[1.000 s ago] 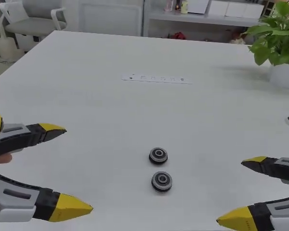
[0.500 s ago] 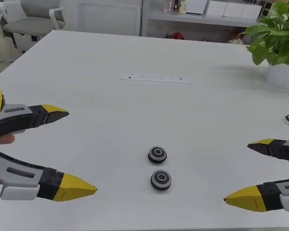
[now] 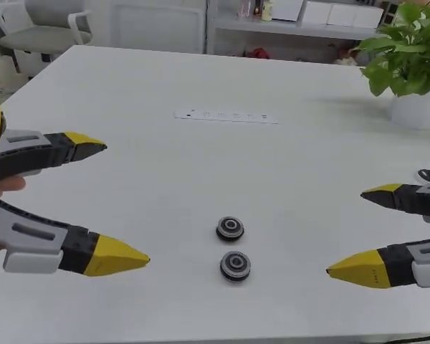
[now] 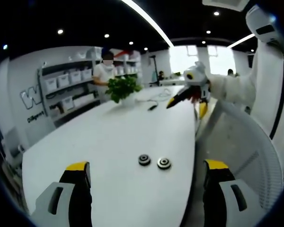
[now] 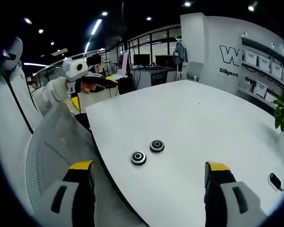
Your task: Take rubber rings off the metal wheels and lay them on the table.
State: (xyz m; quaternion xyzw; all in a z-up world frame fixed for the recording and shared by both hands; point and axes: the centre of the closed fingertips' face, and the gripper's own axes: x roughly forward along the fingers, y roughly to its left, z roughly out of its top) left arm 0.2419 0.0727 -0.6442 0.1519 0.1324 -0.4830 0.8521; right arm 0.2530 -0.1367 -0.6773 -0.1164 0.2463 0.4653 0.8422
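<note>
On the white table [image 3: 201, 165], a small metal wheel with a black rubber ring [image 3: 231, 228] lies just beyond a second matching wheel [image 3: 235, 265], towards the near edge. The left gripper [image 3: 125, 203] hovers well to their left and the right gripper [image 3: 345, 232] well to their right, both with yellow-tipped jaws spread wide and empty. A green potted plant [image 3: 408, 64] stands far right.

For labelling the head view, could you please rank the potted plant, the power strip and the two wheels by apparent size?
1. potted plant
2. power strip
3. farther wheel and nearer wheel: they look alike.
</note>
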